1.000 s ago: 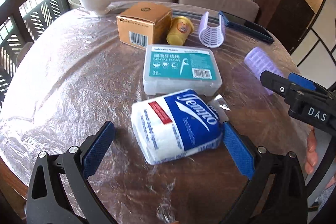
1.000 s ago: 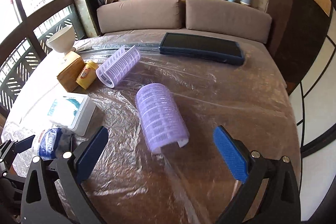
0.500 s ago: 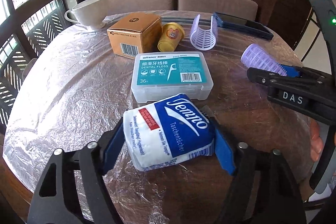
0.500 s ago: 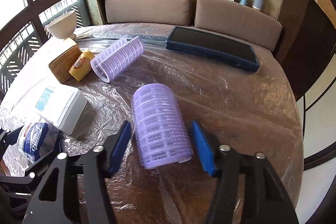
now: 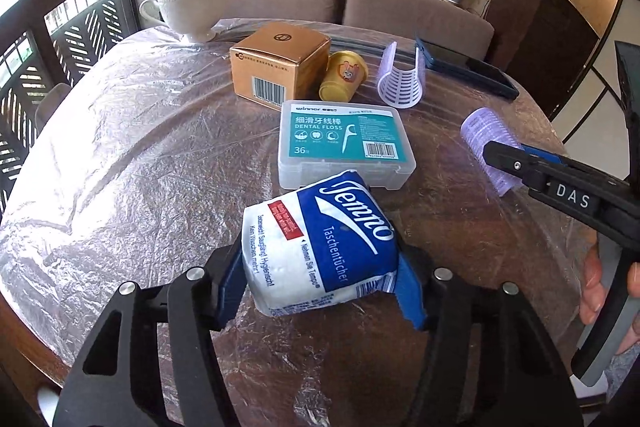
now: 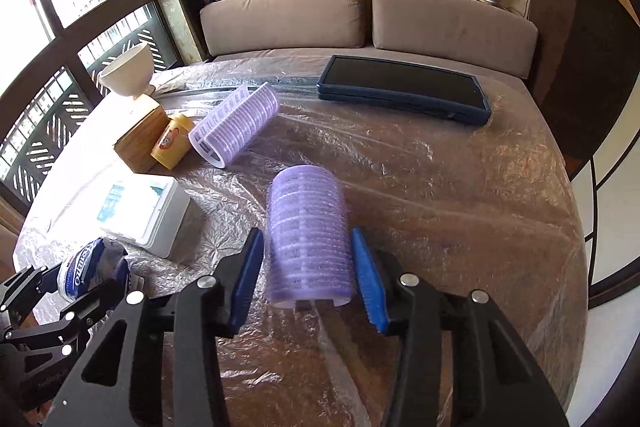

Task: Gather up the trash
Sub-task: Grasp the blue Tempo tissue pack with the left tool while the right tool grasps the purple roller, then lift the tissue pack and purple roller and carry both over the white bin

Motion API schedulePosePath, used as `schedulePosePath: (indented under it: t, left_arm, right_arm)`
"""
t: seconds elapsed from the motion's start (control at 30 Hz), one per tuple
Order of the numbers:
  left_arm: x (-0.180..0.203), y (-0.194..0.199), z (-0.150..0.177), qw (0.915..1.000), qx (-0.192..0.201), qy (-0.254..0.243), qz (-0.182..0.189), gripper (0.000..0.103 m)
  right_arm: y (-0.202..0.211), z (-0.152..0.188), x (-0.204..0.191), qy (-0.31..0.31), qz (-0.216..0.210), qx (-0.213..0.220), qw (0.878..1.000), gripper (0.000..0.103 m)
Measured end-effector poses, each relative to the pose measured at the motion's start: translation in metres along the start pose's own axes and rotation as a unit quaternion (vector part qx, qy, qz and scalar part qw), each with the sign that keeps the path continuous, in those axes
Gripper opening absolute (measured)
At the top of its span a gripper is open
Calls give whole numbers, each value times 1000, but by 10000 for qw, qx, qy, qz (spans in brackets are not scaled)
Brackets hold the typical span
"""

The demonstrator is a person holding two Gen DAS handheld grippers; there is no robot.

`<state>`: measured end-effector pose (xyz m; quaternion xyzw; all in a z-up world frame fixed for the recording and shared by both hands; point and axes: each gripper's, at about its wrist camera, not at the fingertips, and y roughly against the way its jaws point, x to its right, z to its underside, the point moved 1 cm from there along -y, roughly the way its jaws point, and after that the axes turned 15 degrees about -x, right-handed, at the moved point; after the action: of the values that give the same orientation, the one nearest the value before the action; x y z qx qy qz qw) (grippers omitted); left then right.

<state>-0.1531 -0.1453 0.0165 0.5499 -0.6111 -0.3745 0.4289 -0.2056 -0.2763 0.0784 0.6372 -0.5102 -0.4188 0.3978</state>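
My left gripper point(image 5: 320, 279) is shut on a blue and white Tempo tissue pack point(image 5: 320, 243) and holds it lifted a little above the plastic-covered round table point(image 5: 120, 167). My right gripper point(image 6: 308, 279) is shut on a purple hair roller point(image 6: 308, 235), held just over the table; the roller also shows in the left wrist view point(image 5: 486, 143). The tissue pack shows at the lower left of the right wrist view point(image 6: 86, 267).
A dental floss box point(image 5: 344, 147), a gold carton point(image 5: 280, 67), a yellow cup point(image 5: 344, 75), an open purple roller point(image 5: 402, 83), a white cup point(image 5: 192, 7) and a dark tablet point(image 6: 404, 87) lie on the table. A sofa point(image 6: 360, 19) stands behind.
Both grippers closed from wide open: the left onto the tissue pack, the right onto the purple roller. Both have since risen a little with their objects.
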Motion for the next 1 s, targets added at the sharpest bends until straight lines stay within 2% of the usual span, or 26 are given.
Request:
schedulePosePath:
  t: [0.43, 0.9, 1.0]
  left_arm:
    - [-14, 10, 7, 10000, 51, 63, 38, 63]
    - [-23, 20, 16, 9998, 93, -27, 185, 63]
    - [-24, 20, 16, 9997, 82, -33, 223, 63]
  right_arm:
    - [14, 15, -6, -271, -170, 47, 9995, 41]
    - [28, 30, -17, -351, -106, 165, 9992, 38]
    - [24, 27, -17, -400, 83, 132, 9991, 55]
